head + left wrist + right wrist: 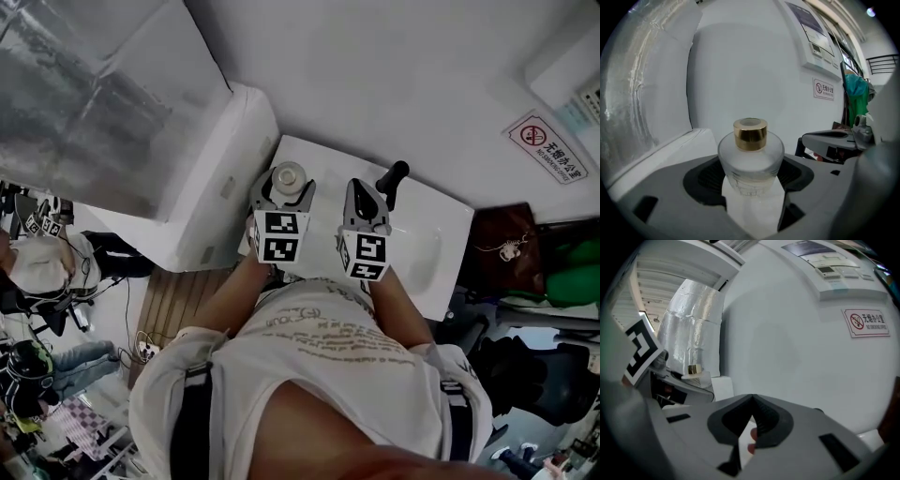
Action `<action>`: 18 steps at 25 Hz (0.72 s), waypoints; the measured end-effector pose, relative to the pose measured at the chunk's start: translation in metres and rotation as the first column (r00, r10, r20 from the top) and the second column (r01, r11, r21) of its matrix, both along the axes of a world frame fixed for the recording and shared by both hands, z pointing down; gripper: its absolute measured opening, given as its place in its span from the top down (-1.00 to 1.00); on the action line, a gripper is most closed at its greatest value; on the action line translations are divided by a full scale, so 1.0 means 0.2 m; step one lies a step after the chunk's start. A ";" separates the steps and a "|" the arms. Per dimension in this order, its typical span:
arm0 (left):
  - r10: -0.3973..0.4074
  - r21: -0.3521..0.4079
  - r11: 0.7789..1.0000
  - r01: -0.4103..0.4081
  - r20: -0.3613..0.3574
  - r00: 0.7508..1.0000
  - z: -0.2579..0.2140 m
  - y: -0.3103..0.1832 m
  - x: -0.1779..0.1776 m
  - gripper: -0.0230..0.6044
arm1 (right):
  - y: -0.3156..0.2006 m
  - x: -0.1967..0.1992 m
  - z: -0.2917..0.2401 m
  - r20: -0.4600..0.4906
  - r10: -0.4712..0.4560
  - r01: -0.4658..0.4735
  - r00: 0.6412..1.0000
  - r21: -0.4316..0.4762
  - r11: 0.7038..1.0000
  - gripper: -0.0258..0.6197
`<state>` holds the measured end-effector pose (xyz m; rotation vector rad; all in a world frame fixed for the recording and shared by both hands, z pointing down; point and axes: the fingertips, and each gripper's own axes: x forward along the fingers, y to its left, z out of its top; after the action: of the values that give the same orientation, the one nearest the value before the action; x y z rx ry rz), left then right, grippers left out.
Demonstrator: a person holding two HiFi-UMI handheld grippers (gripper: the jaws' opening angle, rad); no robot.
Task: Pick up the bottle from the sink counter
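The bottle is frosted glass with a gold cap and stands upright between the jaws of my left gripper, which is shut on its round body. In the head view the bottle shows from above, held in the left gripper over the left end of the white sink counter. My right gripper hovers beside it, over the counter. Its jaws meet with nothing between them. From the right gripper view the gold cap shows at the left.
A black faucet handle stands just beyond the right gripper, with the sink basin to its right. A white appliance adjoins the counter's left end under silver foil ducting. A no-smoking sign hangs on the wall.
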<state>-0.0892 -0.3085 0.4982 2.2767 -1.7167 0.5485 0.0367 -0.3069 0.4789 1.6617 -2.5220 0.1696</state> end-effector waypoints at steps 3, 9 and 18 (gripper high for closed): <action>0.005 0.007 1.000 -0.005 -0.007 1.000 -0.02 0.01 0.03 -0.15 | 0.01 0.01 0.00 0.004 -0.005 0.005 1.000 -0.001 1.000 0.86; 0.013 0.018 1.000 -0.013 -0.001 1.000 -0.06 0.02 0.07 -0.15 | 0.03 0.02 -0.03 0.006 -0.013 0.013 1.000 0.011 1.000 0.86; 0.017 0.035 0.999 -0.017 0.000 1.000 -0.11 0.04 0.07 -0.15 | 0.05 0.03 -0.06 0.004 -0.023 0.023 1.000 0.029 0.999 0.86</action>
<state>-0.0744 -0.3004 0.4770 2.3177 -1.7214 0.5259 0.0425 -0.2973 0.4676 1.6430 -2.5578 0.1350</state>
